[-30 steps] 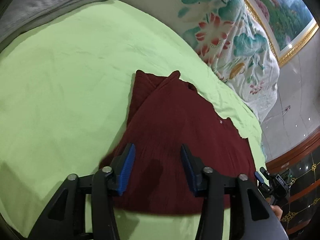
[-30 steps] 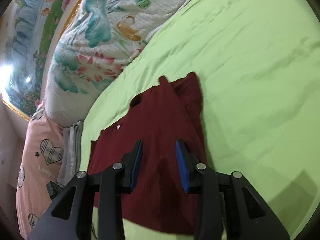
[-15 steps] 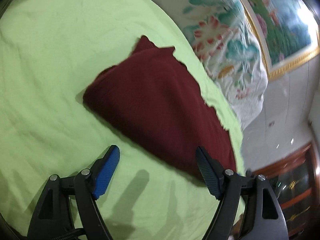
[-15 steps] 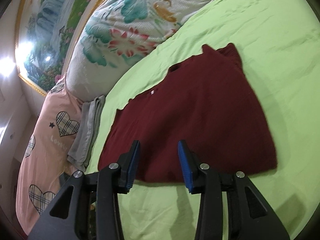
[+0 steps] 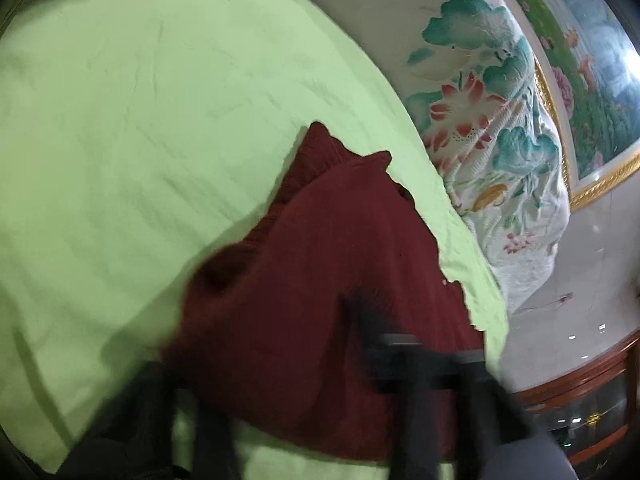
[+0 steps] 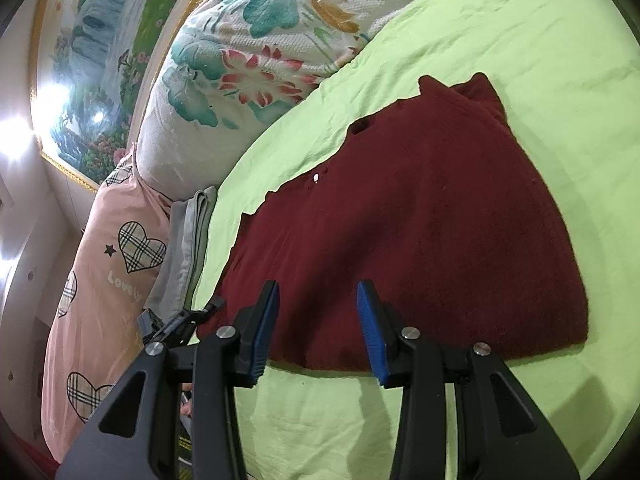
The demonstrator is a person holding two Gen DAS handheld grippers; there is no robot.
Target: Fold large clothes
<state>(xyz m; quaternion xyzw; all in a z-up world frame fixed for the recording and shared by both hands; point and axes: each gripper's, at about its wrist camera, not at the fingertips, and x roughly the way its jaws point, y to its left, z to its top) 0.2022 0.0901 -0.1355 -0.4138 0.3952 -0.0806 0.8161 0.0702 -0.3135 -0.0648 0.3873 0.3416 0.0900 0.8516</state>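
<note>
Just ahead of right gripper (image 6: 318, 328), folded maroon garment (image 6: 420, 240), green sheet (image 6: 540, 60)

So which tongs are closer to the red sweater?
Left. The left tongs have just been closing on the red sweater's corner, with cloth between them. The right tongs hover open just above its near edge, not touching.

Motion blur smears the left gripper (image 5: 280, 360), its jaws indistinct against the maroon garment (image 5: 320, 272).
</note>
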